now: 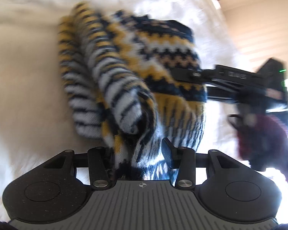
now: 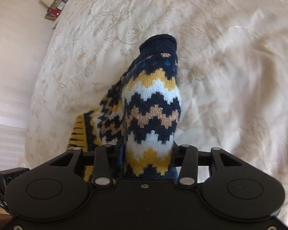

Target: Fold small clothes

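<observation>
A small knitted sweater in navy, yellow, white and tan zigzags hangs bunched above the cream bedspread. My left gripper is shut on its lower hem, with one ribbed finger pad showing beside the cloth. My right gripper is shut on the sweater too; the navy cuffed end points away from it. The right gripper also shows in the left wrist view, reaching into the sweater from the right. The left view is motion-blurred.
The embroidered cream bedspread covers the bed under both grippers. A nightstand with a lamp and books stands beyond the bed's far left edge. A dark red garment lies at the right in the left wrist view.
</observation>
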A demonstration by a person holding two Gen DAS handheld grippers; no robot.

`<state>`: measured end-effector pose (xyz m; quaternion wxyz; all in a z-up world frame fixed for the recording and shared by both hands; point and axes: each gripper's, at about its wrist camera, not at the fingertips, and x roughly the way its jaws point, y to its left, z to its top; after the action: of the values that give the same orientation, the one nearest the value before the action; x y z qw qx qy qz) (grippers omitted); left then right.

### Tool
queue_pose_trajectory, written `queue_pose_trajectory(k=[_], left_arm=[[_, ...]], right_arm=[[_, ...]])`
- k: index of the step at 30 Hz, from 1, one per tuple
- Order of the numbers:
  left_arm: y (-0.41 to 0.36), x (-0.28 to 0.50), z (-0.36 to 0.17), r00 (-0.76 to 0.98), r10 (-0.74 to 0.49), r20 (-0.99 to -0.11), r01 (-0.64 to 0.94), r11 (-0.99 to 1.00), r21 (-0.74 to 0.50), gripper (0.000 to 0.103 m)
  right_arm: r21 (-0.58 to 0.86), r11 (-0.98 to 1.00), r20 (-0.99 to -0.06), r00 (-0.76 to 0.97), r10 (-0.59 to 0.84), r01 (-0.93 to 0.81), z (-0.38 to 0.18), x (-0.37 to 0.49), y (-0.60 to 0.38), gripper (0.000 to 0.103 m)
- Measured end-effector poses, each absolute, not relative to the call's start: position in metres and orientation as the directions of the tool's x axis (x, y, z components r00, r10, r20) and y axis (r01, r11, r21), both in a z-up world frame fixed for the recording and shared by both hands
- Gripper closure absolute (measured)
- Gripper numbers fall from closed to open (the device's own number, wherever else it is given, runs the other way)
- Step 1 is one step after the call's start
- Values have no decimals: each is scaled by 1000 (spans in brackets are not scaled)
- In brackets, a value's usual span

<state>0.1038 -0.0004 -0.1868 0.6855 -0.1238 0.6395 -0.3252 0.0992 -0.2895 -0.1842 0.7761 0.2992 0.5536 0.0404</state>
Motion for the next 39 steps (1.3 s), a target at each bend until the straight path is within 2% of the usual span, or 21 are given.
queue_pose_trajectory(k=[2,7,13,16,20,23,29,32,39], left_arm=[[1,91,-183,28,-537,-843,296,810,-506,59],[14,73,-157,154,-479,-864,304,855,-420,58],[14,58,-104,280,-503,-818,407,834,-373,58],[-7,65,-95,322,-542,-776,445,810,-381,54],[-43,86,-107,370,-533,-761,458,817,-350,52],[-53,100,-119,402,-504,-765,447,837,-316,52],[-29,117,-151,389,-391,-834,343,902,-263,53],[-16,112,-164,368,-357,-858,349,909,-229,53],[-3,107,-164,349,-378,-857,384,892,-237,53]], right_arm=[[466,846,-852,389,351,258,-184,92,-288,40],[466,855,-827,456,330,226,-173,71,-295,30],[478,852,-792,526,311,215,-160,45,-309,27],[466,857,-791,538,292,221,-157,41,-314,27],[441,866,-796,549,256,237,-155,38,-318,27],[426,871,-797,556,235,244,-153,36,-320,22],[379,892,-808,557,190,246,-150,37,-316,20],[360,899,-810,561,169,249,-149,42,-313,19],[288,922,-825,556,102,259,-159,79,-302,18]])
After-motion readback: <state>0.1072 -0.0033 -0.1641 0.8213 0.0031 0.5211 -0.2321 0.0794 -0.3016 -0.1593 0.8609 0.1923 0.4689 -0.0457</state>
